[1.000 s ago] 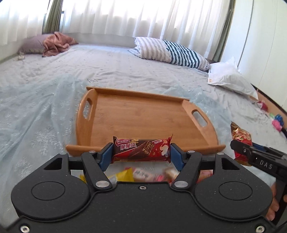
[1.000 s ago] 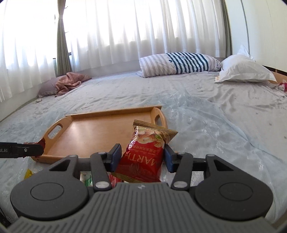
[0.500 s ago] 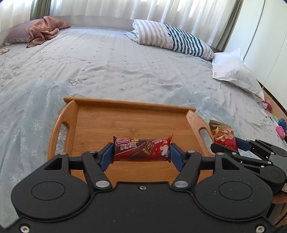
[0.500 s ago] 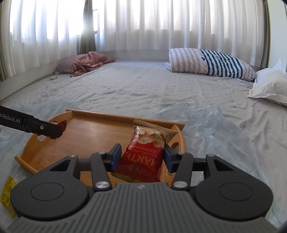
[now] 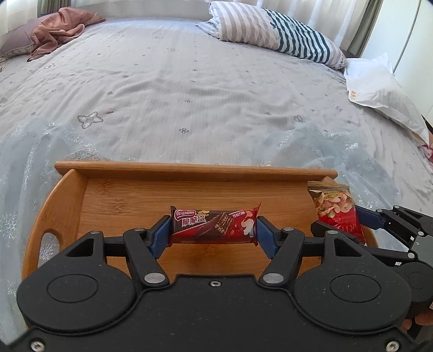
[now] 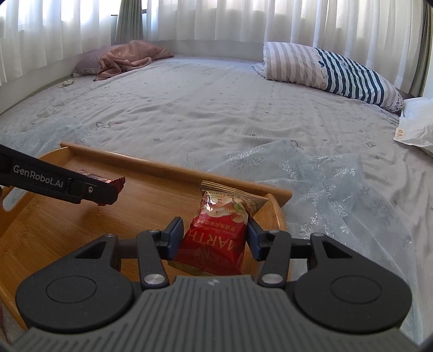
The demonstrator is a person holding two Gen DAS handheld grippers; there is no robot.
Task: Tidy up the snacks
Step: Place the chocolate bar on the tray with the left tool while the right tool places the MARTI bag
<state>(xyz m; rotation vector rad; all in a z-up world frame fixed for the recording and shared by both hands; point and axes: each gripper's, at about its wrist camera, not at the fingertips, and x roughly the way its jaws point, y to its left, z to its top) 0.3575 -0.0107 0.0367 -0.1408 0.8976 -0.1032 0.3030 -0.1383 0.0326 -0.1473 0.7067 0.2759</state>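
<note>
My left gripper (image 5: 213, 228) is shut on a dark red chocolate wafer bar (image 5: 213, 227), held crosswise above the floor of the wooden tray (image 5: 127, 195). My right gripper (image 6: 212, 238) is shut on a red snack bag (image 6: 216, 241) with a gold top, over the tray's right end (image 6: 276, 214). In the left wrist view that bag (image 5: 337, 211) and the right gripper (image 5: 338, 224) hang at the tray's right side. In the right wrist view the left gripper (image 6: 111, 189) comes in from the left with the bar's end (image 6: 94, 177) showing.
The tray lies on a bed with a pale blue glittery cloth (image 6: 338, 195) under and around it. A striped pillow (image 5: 284, 35), a white pillow (image 5: 379, 92) and a pink blanket (image 5: 56, 29) sit far back. Curtains (image 6: 216, 19) close the far side.
Both grippers have travelled forward from the tray's near edge to over its floor, each still holding its snack. The loose snacks seen below the left gripper have dropped out of view.
</note>
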